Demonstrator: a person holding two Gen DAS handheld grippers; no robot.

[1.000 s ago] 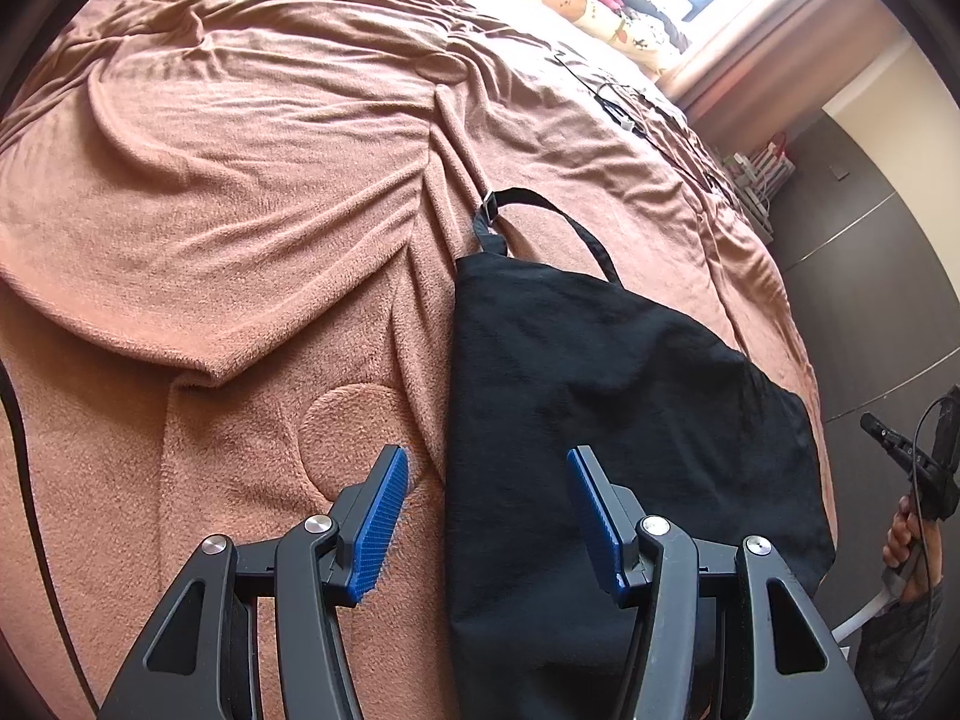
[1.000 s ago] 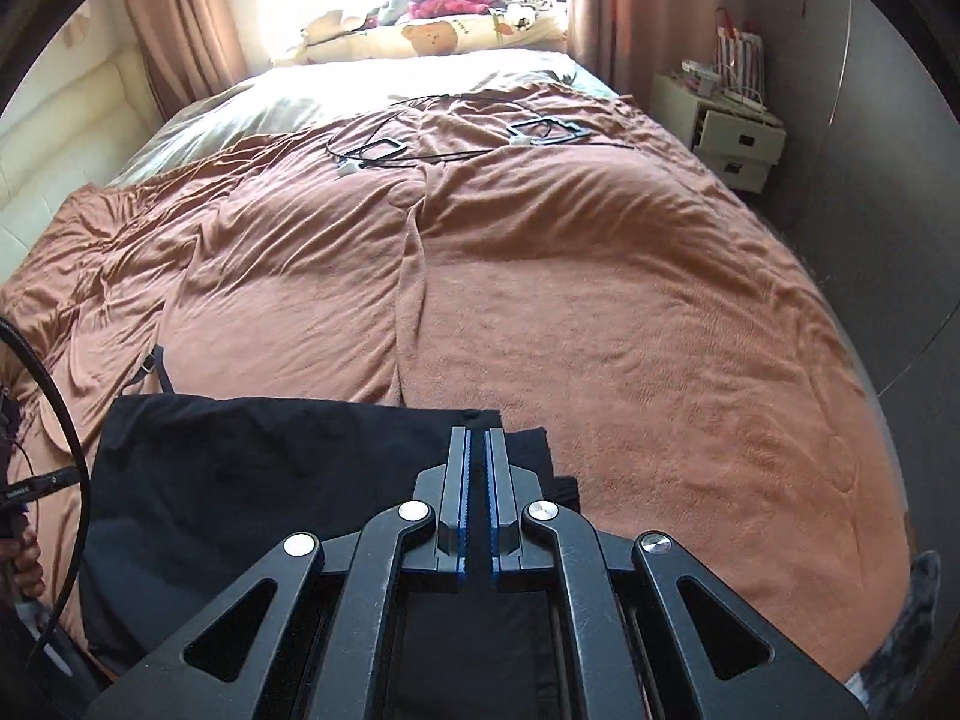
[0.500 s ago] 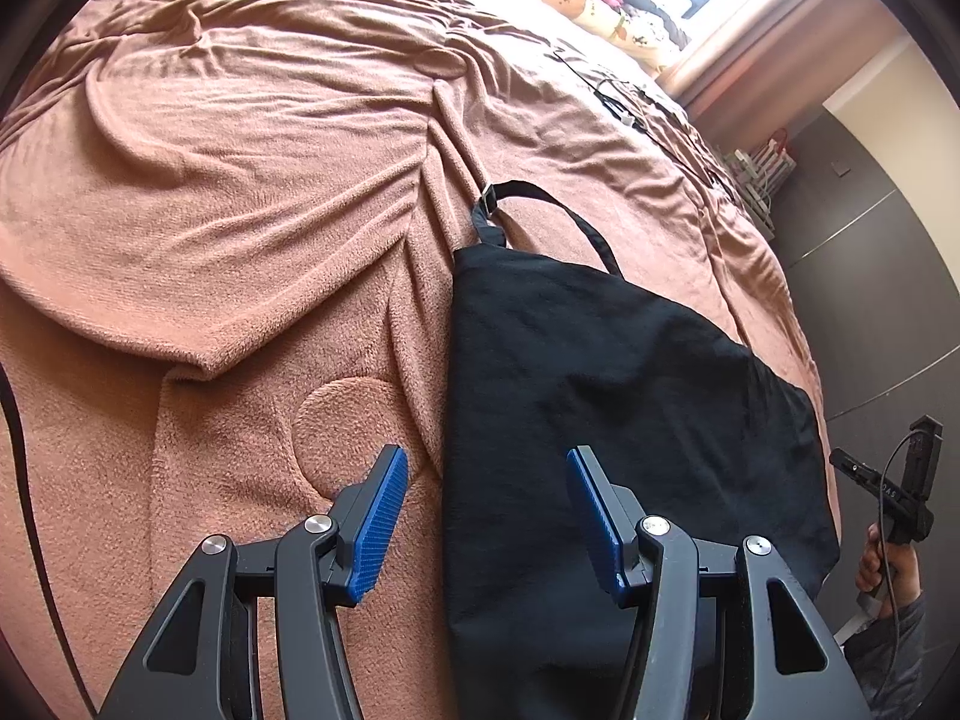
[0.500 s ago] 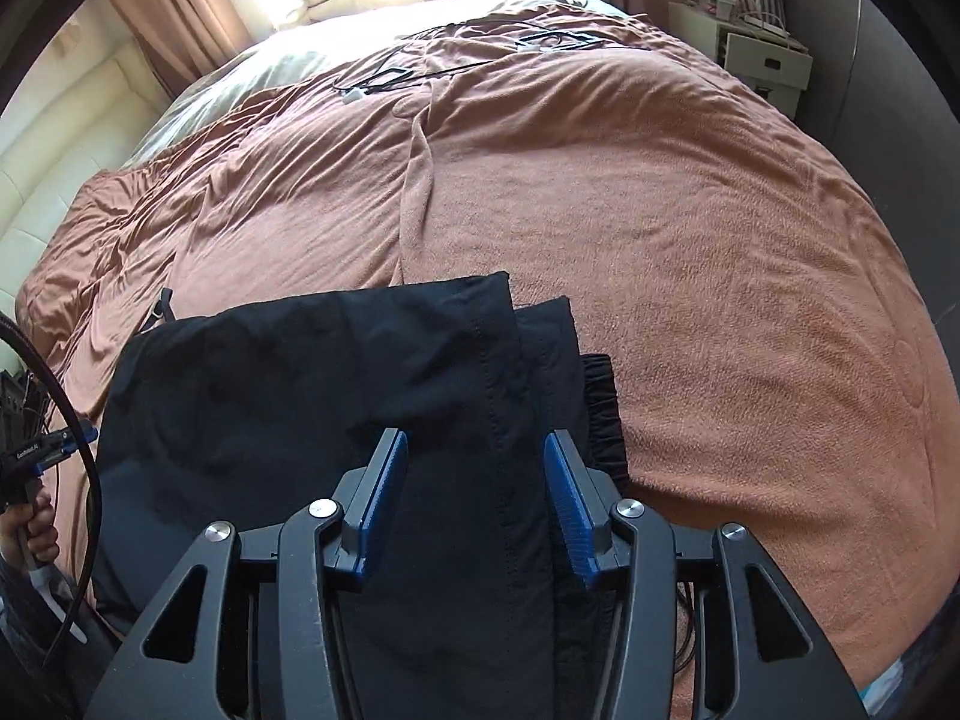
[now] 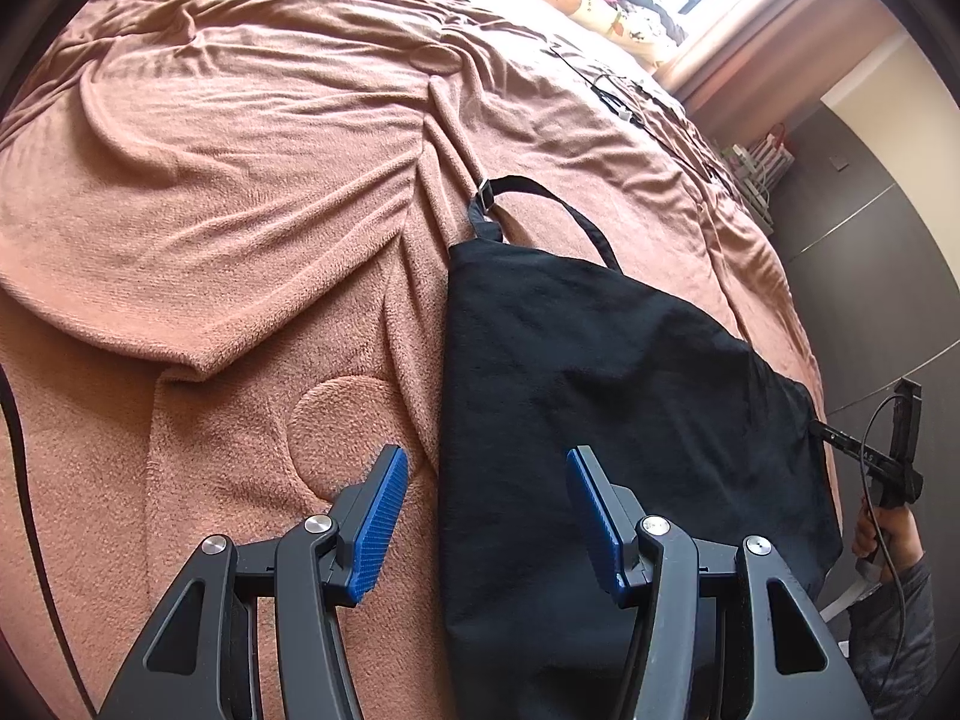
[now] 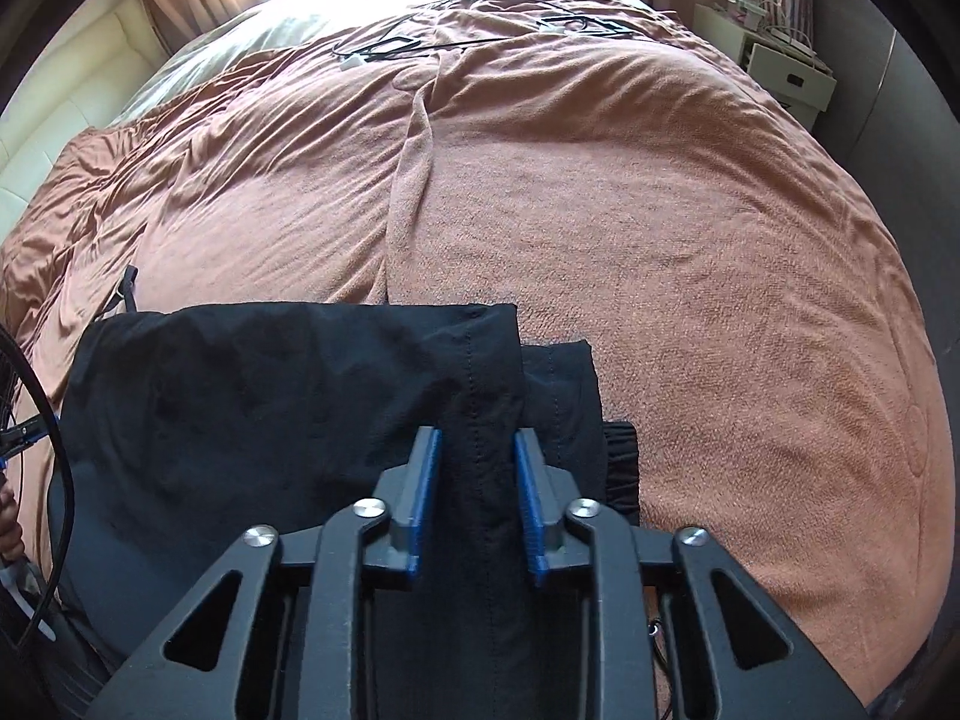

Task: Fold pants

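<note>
Brown blanket [image 6: 660,240] covers the whole bed, rumpled toward the far pillows. Our black pants [image 6: 270,390] lie folded at the near edge, a strap looping out from their far left corner. Our right gripper [image 6: 474,468] sits low on the pants' right side. Its jaws have just been closing, and they now pinch a stitched ridge of the cloth between the blue pads. Our left gripper [image 5: 480,510] hangs over the pants' left edge, jaws wide and holding nothing.
</note>
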